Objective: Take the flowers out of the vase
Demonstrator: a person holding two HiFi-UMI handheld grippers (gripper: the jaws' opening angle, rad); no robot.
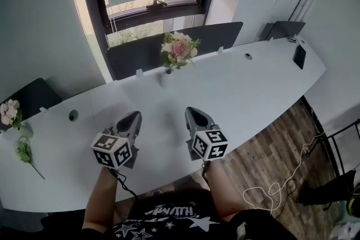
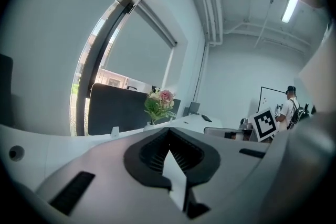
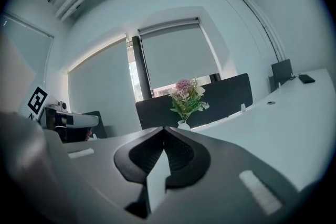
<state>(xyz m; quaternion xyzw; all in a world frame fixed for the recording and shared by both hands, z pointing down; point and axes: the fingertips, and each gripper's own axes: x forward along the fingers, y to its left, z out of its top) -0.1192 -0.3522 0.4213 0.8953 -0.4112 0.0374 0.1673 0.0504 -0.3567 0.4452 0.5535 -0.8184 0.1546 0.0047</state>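
Note:
A bunch of pink and white flowers [image 1: 179,48] stands in a small white vase [image 1: 166,76] near the back edge of the long white table [image 1: 264,93]. Both grippers hover over the table's front half, well short of the vase and pointing toward it. My left gripper [image 1: 135,116] is shut with nothing in it, and so is my right gripper [image 1: 191,112]. In the left gripper view the flowers [image 2: 160,101] rise straight beyond the closed jaws [image 2: 169,132]. The right gripper view shows the flowers [image 3: 186,96] and the vase [image 3: 184,124] just past its closed jaws [image 3: 164,129].
Dark partition screens [image 1: 225,35] line the table's back edge under a window. A second bouquet [image 1: 9,112] and a loose green sprig [image 1: 25,152] lie at the far left. A dark phone [image 1: 299,56] rests at the far right. A person [image 2: 287,107] stands in the background.

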